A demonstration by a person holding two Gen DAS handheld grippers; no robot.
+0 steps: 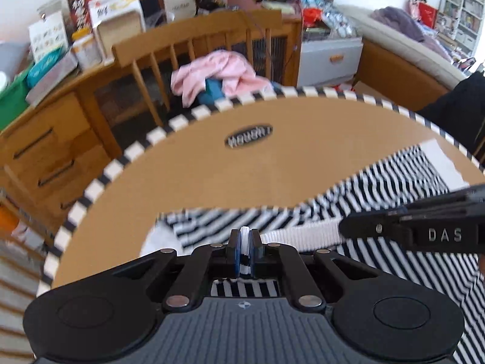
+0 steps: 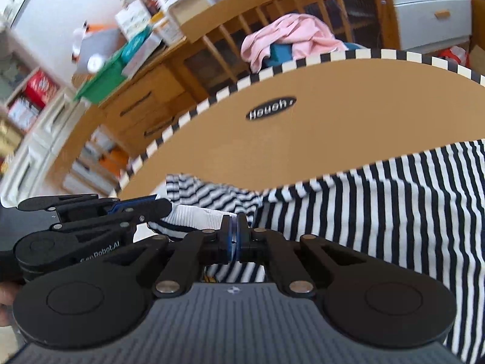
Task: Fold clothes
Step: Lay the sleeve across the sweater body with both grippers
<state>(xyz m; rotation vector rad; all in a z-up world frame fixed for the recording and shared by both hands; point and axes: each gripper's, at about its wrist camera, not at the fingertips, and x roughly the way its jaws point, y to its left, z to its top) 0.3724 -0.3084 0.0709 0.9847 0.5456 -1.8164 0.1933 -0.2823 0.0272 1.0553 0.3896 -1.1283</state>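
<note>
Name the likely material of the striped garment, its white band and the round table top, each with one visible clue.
Striped garment: soft knit, probably cotton jersey; it drapes and wrinkles.
White band: ribbed knit trim; fine parallel ridges show.
Round table top: smooth matte brown surface, possibly laminate or board; no grain is visible.

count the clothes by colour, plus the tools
striped top: 1, on the table, white band held by both tools
pink garment: 1, on the chair
teal garment: 1, under the pink one
left tool: 1
right tool: 1
total: 3 clothes, 2 tools, 5 things
</note>
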